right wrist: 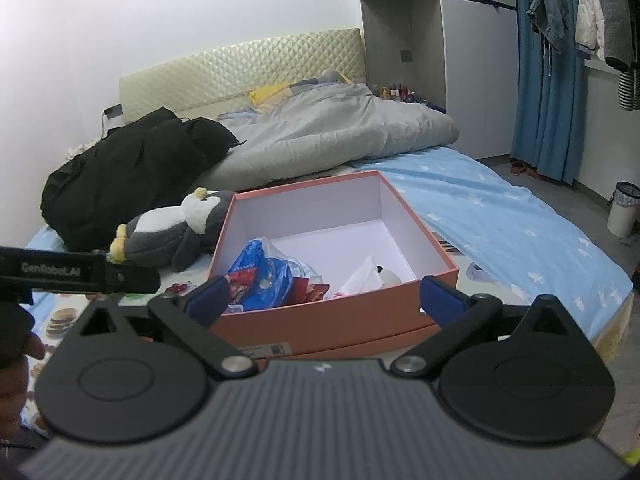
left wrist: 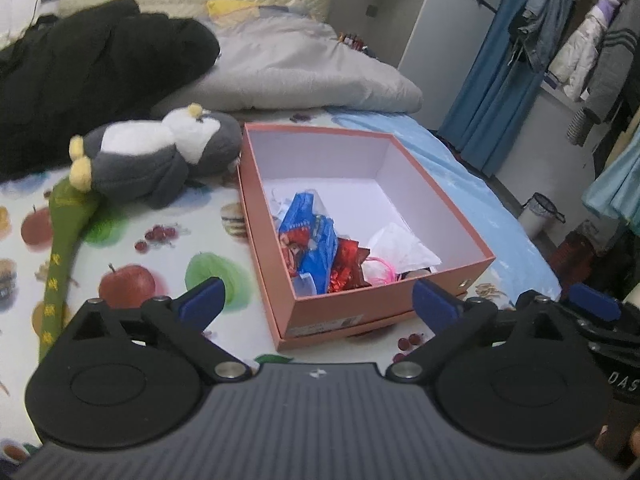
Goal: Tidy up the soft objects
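Salmon card box (left wrist: 384, 300) is sitting mid-frame, open-topped to receive soft items. Penguin (left wrist: 160, 160) is lying upper left, touching its wall, not yet stowed. Left gripper (left wrist: 318, 300) and right gripper (right wrist: 324, 300) are both hovering released, empty.

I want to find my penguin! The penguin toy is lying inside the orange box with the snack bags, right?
Not quite. The penguin toy lies on the bed beside the orange box, outside it, as the left wrist view shows. The snack bags are inside.
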The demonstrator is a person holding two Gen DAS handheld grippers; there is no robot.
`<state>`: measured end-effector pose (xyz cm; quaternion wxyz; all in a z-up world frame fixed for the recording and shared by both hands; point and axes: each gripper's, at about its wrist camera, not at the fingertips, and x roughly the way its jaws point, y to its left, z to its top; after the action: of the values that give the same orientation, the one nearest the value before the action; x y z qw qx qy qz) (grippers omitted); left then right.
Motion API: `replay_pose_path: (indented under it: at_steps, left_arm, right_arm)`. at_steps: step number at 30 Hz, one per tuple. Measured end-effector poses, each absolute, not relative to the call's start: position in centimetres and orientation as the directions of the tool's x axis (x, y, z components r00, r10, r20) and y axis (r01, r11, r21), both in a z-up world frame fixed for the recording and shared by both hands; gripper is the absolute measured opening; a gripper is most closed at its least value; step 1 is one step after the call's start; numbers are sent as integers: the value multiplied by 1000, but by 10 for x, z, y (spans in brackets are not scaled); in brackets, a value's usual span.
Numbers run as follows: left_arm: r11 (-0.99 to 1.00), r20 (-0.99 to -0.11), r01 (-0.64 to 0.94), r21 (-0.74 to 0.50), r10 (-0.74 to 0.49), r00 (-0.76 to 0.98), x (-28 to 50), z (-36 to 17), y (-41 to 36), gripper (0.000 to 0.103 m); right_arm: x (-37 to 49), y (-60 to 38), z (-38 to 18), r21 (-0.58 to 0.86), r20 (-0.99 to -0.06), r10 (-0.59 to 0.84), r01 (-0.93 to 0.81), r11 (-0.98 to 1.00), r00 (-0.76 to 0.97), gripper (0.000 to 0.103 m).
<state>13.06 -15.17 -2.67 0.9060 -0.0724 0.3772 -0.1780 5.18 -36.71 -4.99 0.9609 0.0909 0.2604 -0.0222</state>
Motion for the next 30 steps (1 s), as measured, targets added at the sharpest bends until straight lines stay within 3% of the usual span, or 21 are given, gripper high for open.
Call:
replay_pose_path:
  at_steps: [9, 30]
  left_arm:
    - [937, -612, 284, -202, -347, 711, 119, -19, -149, 102]
    - [961, -649, 251, -115, -264, 714, 93, -20, -133, 103]
  right_arm:
    - [53, -363, -49, 154, -508, -13, 106, 982, 861, 103]
    - [46, -348, -54, 197, -546, 3, 125, 972, 838, 103]
